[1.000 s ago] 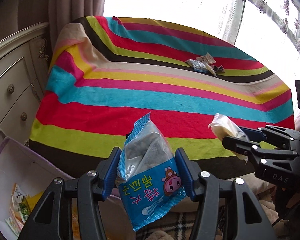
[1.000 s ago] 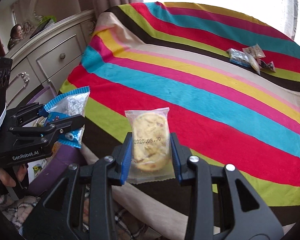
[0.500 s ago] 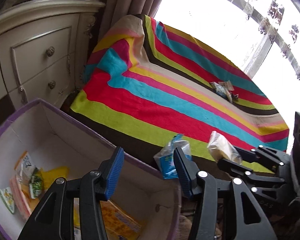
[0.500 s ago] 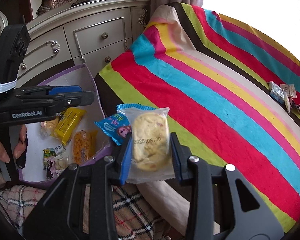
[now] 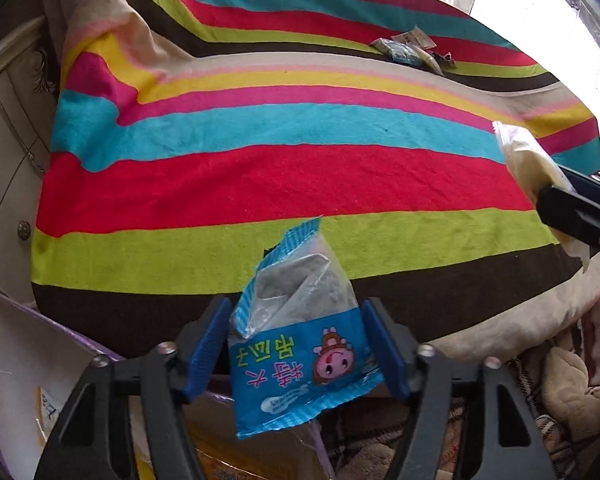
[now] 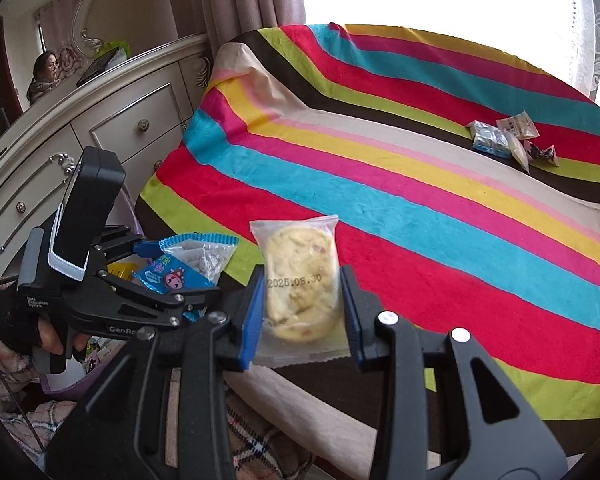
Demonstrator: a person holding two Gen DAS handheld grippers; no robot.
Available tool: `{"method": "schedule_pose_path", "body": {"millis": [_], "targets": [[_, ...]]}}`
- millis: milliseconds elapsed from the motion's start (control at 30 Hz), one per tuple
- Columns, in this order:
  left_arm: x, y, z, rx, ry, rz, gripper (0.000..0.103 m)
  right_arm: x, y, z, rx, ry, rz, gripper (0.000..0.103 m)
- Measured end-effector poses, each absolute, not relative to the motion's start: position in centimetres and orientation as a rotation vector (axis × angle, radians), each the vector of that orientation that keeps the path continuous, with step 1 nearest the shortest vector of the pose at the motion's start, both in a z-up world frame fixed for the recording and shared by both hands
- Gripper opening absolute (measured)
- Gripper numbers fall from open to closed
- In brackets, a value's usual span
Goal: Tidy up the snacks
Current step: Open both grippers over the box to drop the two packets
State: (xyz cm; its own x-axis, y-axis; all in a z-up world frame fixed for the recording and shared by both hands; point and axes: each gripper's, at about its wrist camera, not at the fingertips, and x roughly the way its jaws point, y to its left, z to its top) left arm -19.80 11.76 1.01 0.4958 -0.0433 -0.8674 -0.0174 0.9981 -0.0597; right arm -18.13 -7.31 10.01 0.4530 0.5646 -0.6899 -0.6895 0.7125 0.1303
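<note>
**Mia:** What changed in the left view?

**Ben:** A moment ago the purple box (image 5: 4, 360) took up the bottom of it. Now only a corner of the box shows, low on the left. The striped blanket (image 5: 260, 184) fills the rest.

**Mia:** And the left gripper (image 5: 296, 344)?

**Ben:** Its jaws have just been opening a little. The blue snack packet (image 5: 300, 360) is between them, up in the air, and both blue pads look like they touch its sides. So it is clamped, but only lightly.

**Mia:** Why hold it there?

**Ben:** The box is just below and to the left, and it already has snacks in it. The packet probably goes in there next. With such a soft grip it could slip out early.

**Mia:** Now the right view.

**Ben:** Nothing has changed in the grip. The right gripper (image 6: 300, 308) squeezes the cookie pack (image 6: 300, 280) from both sides, so it stands up straight. It hangs over the near edge of the blanket.

**Mia:** Why is it waiting?

**Ben:** The left gripper is between it and the box. It looks like the cookie goes in second.

**Mia:** Any snacks left?

**Ben:** Yes, a small pile of snacks (image 6: 508, 140) lies far back on the blanket, well apart from both grippers.
</note>
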Motion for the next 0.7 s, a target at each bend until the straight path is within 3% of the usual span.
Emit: {"method": "schedule_pose_path", "body": {"millis": [67, 333, 700], "targets": [[-20.3, 12.2, 1.5, -0.128, 1.031, -0.048, 0.054, -18.1, -7.3, 9.9, -0.175, 0.784, 0.783, 0.04], [-27.4, 16.2, 6.0, -0.237, 0.874, 0.059, 0.054, -21.4, -2.6, 10.4, -0.293, 0.765, 0.935, 0.039], [-35.0, 24.5, 5.1, -0.33, 0.872, 0.372, 0.056, -30.2, 7.4, 8.7, -0.528, 0.817, 1.359, 0.04]]}}
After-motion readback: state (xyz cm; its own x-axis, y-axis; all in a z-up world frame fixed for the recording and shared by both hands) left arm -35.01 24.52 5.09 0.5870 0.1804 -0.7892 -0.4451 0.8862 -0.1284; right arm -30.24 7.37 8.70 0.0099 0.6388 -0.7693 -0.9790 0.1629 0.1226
